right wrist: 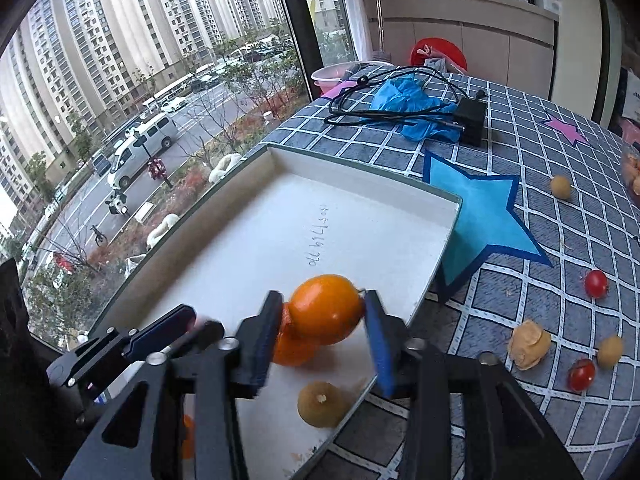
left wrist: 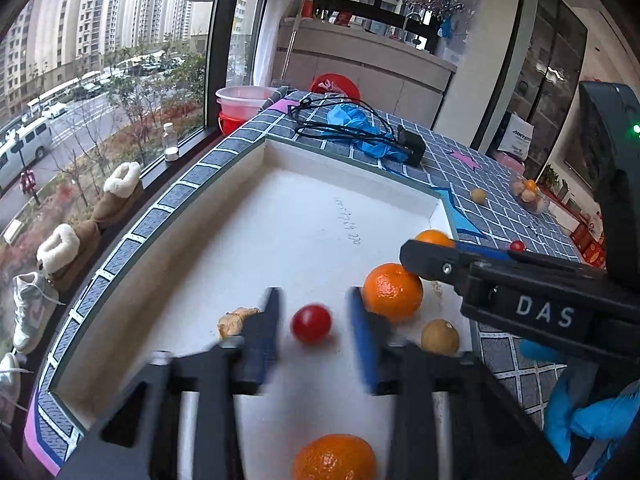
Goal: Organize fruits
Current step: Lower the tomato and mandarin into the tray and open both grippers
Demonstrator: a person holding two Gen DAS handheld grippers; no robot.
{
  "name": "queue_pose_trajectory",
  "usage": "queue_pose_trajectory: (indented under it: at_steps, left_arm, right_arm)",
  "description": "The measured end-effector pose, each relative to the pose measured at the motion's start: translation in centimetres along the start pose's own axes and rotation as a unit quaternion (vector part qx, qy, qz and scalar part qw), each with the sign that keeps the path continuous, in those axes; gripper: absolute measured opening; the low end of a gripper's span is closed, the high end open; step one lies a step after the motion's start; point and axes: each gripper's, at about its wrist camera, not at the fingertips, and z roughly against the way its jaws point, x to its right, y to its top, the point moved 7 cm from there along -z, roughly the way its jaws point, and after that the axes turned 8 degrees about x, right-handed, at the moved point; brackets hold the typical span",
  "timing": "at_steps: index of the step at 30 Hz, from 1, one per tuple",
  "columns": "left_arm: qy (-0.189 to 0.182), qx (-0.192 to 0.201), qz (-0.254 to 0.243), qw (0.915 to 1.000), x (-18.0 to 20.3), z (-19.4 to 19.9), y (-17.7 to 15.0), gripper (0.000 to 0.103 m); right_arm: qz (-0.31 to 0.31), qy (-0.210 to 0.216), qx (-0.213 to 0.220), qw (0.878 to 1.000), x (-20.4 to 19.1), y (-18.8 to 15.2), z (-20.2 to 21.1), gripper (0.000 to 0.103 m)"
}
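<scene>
The left hand-held gripper [left wrist: 312, 328] is held partly open over the white tray [left wrist: 280, 216]. A small red tomato [left wrist: 311, 324] is seen lying between its fingers, and no pad is seen touching it. Just to its right a big orange [left wrist: 394, 291] and a brown longan [left wrist: 440, 337] are found in the tray.

The right hand-held gripper [right wrist: 324, 328] is also partly open. A smooth orange fruit [right wrist: 326, 308] is framed between its fingers; a firm squeeze cannot be told.

Several fruits are already laid in the tray, so the job is judged about half done. More are left on the worktop [right wrist: 520, 420], off to the right: two tomatoes [right wrist: 582, 374], some longans [right wrist: 610, 350] and a peel [right wrist: 529, 344].

Much bare room is left at the far end of the tray. Its low wall must be cleared when fruit is carried in.
</scene>
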Motion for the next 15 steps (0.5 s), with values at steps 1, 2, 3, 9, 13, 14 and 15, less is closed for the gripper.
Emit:
queue_pose_trajectory:
  at_steps: [1, 2, 3, 9, 13, 14, 15]
  left_arm:
    - [0.004, 0.006, 0.001, 1.0, -0.1, 0.3, 0.1, 0.069]
    - [0.011, 0.017, 0.0, 0.9998, -0.1, 0.7, 0.3, 0.08]
    - [0.015, 0.025, -0.001, 0.9996, -0.2, 0.9, 0.5, 0.082]
    - [0.029, 0.027, -0.026, 0.9989, 0.8, 1.5, 0.5, 0.082]
    - [0.008, 0.036, -0.045, 0.9983, 3.3, 2.9, 0.6, 0.082]
    - [0.001, 0.041, -0.057, 0.9975, 4.4, 3.3, 0.6, 0.082]
    - [-0.005, 0.043, -0.065, 0.997, 5.1, 3.6, 0.5, 0.082]
  right_arm:
    - [-0.005, 0.008, 0.004, 1.0, 0.0, 0.1, 0.3, 0.059]
    - [-0.009, 0.011, 0.007, 1.0, 0.0, 0.2, 0.6, 0.072]
    - [-0.013, 0.013, 0.012, 1.0, 0.1, 0.3, 0.9, 0.08]
    - [-0.044, 0.009, 0.044, 0.998, 2.1, 0.9, 3.9, 0.093]
    - [-0.079, -0.005, 0.065, 0.995, 5.3, 0.3, 7.1, 0.103]
    - [-0.088, -0.009, 0.069, 0.994, 6.1, 0.1, 7.7, 0.103]
    - [-0.097, -0.017, 0.071, 0.993, 6.9, -0.3, 8.4, 0.103]
